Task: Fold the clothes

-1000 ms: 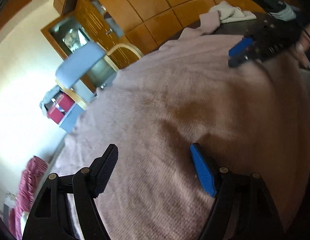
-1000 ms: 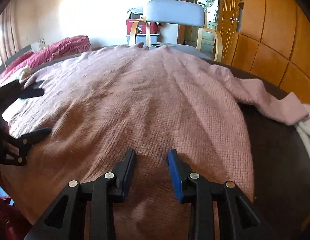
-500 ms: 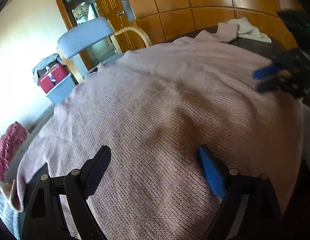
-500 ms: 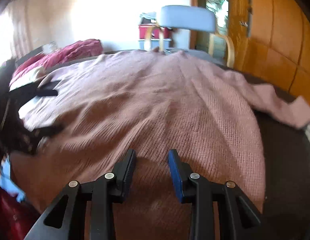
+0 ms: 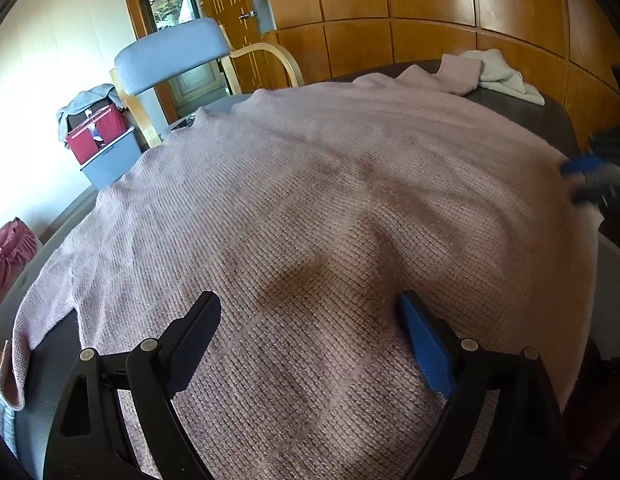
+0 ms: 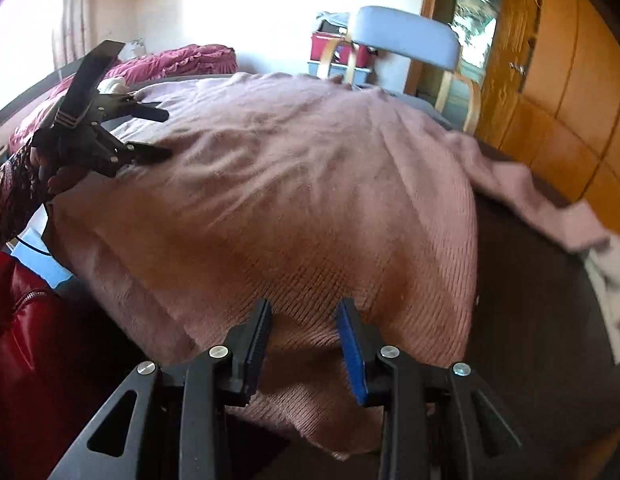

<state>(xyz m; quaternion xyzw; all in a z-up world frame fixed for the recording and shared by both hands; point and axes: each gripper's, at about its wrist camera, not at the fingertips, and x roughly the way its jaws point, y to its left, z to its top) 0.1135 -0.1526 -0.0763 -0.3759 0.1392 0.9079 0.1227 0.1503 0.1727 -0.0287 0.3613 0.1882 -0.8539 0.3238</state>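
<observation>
A pink knit sweater point(image 5: 310, 208) lies spread flat over a dark table point(image 5: 550, 108), its body filling most of the top. One sleeve runs out toward the far right corner and ends beside a pale cloth point(image 5: 506, 76); the other drapes off the near left edge.

The left gripper point(image 5: 310, 332) hovers over the near part of the sweater with its jaws spread wide; the knit lies below and between the fingers, not pinched. From the right wrist camera the left gripper point(image 6: 158, 132) shows at the sweater's left edge, fingers parted, held by a hand point(image 6: 58, 172).

The right gripper point(image 6: 304, 332) sits at the sweater's near hem. Its jaws stand partly closed with a fold of hem bunched up between the pads; whether they truly clamp it I cannot tell. In the left wrist view that gripper is only a blur at the right edge.

A blue chair point(image 5: 170, 56) stands beyond the table
</observation>
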